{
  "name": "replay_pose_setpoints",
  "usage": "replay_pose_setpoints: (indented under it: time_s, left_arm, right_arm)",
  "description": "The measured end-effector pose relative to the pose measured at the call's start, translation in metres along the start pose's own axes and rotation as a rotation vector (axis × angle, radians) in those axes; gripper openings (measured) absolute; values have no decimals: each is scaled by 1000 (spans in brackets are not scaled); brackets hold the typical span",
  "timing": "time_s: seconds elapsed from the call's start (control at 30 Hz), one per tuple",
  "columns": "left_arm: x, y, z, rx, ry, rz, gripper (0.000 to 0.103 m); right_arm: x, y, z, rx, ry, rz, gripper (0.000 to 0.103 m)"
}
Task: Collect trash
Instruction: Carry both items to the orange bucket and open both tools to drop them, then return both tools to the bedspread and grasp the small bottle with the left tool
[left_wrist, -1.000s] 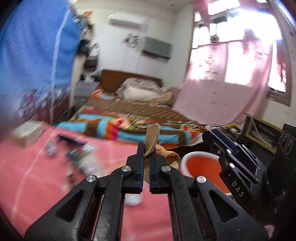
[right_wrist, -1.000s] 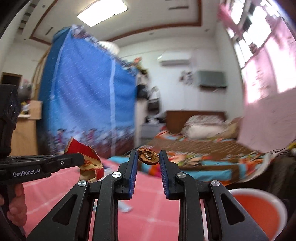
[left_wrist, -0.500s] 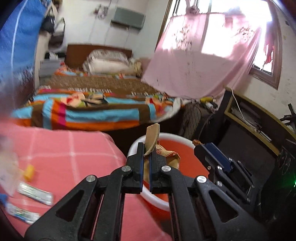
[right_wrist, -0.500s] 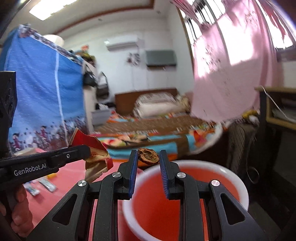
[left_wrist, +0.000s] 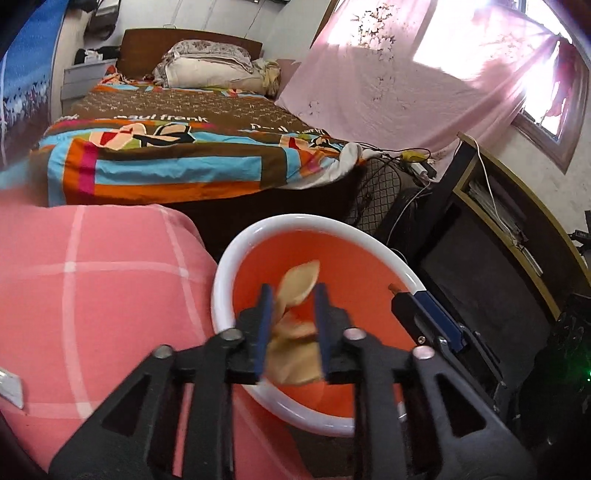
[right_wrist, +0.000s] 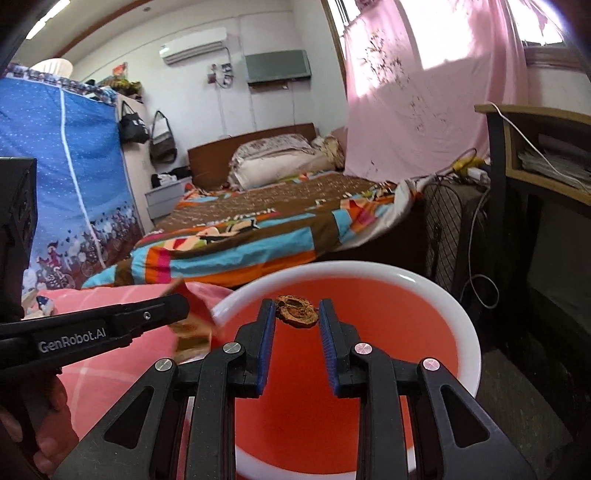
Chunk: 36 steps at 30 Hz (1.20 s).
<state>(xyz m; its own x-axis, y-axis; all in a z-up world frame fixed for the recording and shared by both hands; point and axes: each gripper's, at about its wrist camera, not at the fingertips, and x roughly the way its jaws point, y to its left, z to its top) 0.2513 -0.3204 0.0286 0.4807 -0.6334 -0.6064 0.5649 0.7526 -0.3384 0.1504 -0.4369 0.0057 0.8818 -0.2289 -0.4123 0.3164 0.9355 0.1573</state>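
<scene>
A bed (right_wrist: 280, 221) with a striped cover fills the back of the room, and a pink curtain (right_wrist: 424, 110) hangs at the window on the right. In front, a pink checked cloth (left_wrist: 92, 288) covers the table on the left. Just beside the cloth's right edge stands a red bin (right_wrist: 469, 332) with a white rim; its inside looks bare apart from what hangs over it.

The left gripper (left_wrist: 291, 325) hangs above the bin, near the rim on the cloth's side. Its jaws are opening, and a tan wrapper (left_wrist: 295, 332) sits between them; it leans on the left pad and is clear of the right one, so it is no longer clamped. In the right wrist view the same wrapper shows its red side at the bin's left rim.

The right gripper (right_wrist: 297, 332) also hangs above the bin, near the middle. Its jaws are opening a little, yet a small brown scrap (right_wrist: 297, 314) bridges the two tips and both pads touch it.

A hand (right_wrist: 33, 439) holds the left gripper's handle at the lower left.
</scene>
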Motion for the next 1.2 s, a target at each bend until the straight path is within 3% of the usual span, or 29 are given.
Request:
replay_pose_setpoints:
  time_s: [0.13, 0.4, 0.57, 0.7, 0.77, 0.97, 1.2]
  left_arm:
    - [-3, -1, -1, 10, -17, 19, 35]
    - [-40, 11, -7, -7, -131, 102, 51]
    - [-88, 30, -17, -11, -266, 217, 78]
    - [-130, 48, -31, -42, -392, 302, 95]
    - [-153, 57, -41, -43, -459, 366, 103]
    - [-198, 78, -62, -26, -568, 497, 103]
    - [-236, 111, -92, -80, -620, 615, 103]
  right_arm:
    - [-3, -6, -1, 33, -1, 2, 39]
    - [-18, 1, 4, 42, -89, 35, 45]
    - [-36, 17, 9, 34, -191, 95, 49]
    - [-43, 32, 10, 42, -243, 143, 77]
    - [-49, 42, 11, 44, -278, 188, 78]
    - [-66, 81, 10, -1, -385, 303, 103]
    - [-83, 128, 0, -90, -433, 465, 103]
